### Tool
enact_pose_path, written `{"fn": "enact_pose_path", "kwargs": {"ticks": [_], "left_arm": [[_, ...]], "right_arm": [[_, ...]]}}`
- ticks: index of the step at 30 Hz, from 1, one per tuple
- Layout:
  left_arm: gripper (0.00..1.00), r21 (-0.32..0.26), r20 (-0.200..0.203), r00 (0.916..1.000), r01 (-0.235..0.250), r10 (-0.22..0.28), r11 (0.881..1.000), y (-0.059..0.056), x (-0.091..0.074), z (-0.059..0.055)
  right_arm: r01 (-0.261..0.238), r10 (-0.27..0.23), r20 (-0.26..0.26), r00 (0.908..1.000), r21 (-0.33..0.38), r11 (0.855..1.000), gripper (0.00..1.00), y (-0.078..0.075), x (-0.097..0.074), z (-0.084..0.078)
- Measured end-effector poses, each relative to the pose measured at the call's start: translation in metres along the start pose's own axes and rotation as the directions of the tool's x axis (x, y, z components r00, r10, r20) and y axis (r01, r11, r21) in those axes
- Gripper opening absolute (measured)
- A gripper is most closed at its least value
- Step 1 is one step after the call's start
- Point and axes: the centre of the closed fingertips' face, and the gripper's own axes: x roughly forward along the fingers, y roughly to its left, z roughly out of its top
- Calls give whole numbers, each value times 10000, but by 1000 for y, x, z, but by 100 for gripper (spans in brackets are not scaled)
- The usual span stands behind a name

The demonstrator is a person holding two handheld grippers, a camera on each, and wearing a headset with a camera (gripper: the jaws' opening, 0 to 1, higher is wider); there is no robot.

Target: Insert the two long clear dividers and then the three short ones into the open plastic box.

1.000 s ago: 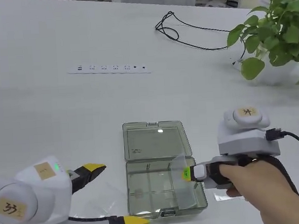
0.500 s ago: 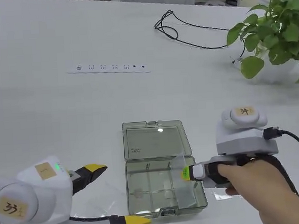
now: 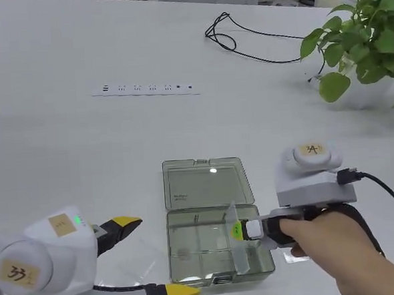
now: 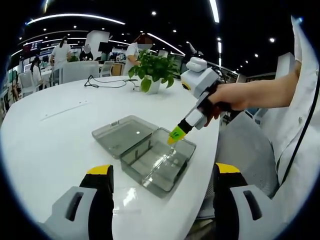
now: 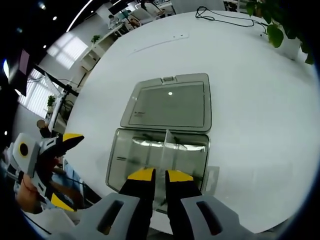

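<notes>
**Head view:** One open plastic box is lying on the white worktop. Its lid is folded flat on the far side and its base is nearest the person. Two grippers are showing. The right gripper, held in a hand, is pinching one clear divider with its jaws almost together. The divider is standing on edge in the right half of the base, its long axis running from the hinge side towards the front wall. The left gripper is hovering to the left of the box, jaws spread wide and carrying nothing. I cannot tell how many dividers are sitting in the base. Farther off, one white power strip and one black cable are lying on the worktop. One potted plant is standing at the far right.

**Left gripper view:** The two yellow-tipped jaws are standing far apart, with the box beyond them. The right gripper is reaching down into the base from the right.

**Right gripper view:** The jaws are clamping the divider's thin edge. The divider is stretching straight away from them across the base to the hinge. The left gripper is showing at the left, apart from the box.
</notes>
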Motion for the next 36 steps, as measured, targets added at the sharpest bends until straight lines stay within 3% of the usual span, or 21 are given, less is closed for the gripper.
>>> {"fn": "enact_pose_path", "kwargs": {"ticks": [18,31,36], "left_arm": [[83,-64,-144,9998,-104,103,9999,0,-2,-4],[83,-21,-278,9992,-290,289,9996,-2,-5,-4],[82,-9,-294,9989,-372,372,9993,-3,-7,-4]], "right_arm": [[-251,250,-45,9997,-403,9989,10,-4,13,-4],[-830,889,708,9935,-828,9931,12,-1,0,4],[-1027,1226,1212,9850,-1587,9820,18,3,-10,13]]}}
